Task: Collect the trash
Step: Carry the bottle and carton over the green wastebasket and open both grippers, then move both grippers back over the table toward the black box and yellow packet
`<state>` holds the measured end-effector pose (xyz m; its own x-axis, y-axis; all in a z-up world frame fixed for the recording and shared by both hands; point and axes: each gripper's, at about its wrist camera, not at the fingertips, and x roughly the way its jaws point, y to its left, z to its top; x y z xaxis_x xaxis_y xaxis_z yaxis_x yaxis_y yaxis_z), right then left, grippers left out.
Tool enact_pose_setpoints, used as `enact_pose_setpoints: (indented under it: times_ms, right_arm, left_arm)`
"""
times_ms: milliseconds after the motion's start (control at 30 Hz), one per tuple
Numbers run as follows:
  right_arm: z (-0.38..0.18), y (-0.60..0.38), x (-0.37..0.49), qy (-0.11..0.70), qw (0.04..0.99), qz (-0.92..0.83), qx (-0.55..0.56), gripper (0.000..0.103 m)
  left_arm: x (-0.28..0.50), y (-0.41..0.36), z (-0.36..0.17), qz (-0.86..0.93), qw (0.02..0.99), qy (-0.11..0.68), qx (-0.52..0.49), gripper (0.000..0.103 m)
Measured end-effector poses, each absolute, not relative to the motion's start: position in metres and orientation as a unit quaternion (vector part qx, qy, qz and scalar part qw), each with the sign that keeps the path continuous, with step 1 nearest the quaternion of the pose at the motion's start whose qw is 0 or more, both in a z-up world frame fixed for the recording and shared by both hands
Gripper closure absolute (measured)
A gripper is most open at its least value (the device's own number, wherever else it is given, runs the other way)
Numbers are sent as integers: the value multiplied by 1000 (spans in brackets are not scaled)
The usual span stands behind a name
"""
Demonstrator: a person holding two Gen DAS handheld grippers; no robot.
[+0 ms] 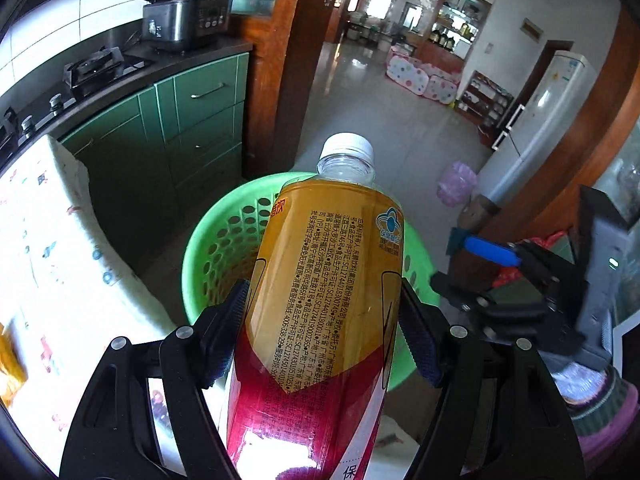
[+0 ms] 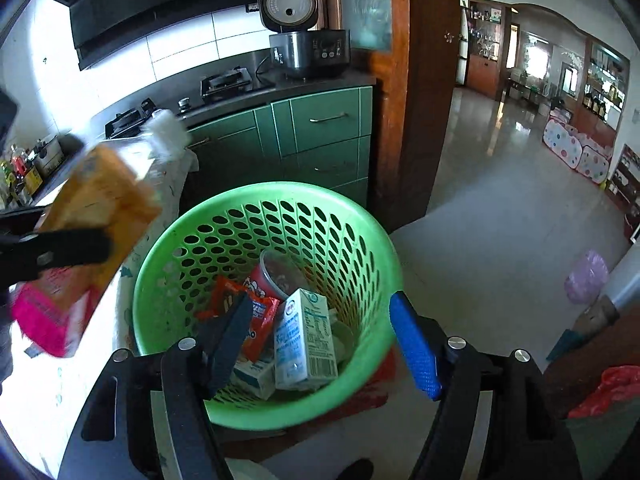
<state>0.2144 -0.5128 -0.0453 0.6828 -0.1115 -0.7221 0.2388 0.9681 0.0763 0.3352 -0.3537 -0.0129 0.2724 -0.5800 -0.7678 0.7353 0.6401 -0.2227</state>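
bottle in my left gripper, green basket just ahead.

my left gripper (image 1: 324,320) pinches a capped drink bottle (image 1: 328,280) by its yellow-and-red label, cap pointing out over the rim of the green basket (image 2: 168,256). my right gripper (image 2: 324,336) hangs above the basket with its jaws spread and nothing between them. inside the basket i see a milk carton (image 2: 304,340), an orange snack wrapper (image 2: 256,316) and a red cup (image 2: 276,276). the basket sits beside a patterned cloth (image 1: 52,248); green kitchen cabinets (image 2: 320,132) stand behind.
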Motion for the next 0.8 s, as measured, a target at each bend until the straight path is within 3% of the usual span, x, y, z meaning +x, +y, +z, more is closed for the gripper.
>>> enact_pose_setpoints:
  times_ms: [467,800]
  right_arm:
    - [-58,-518,195,391,909,-94,110,33]
    - [-47,-494,183,382,914,-82,111,33]
  left_arm:
    - [342,-368,-33,-423,783,450,81,26]
    - [313,-314,-6,-412,806,414,99,26]
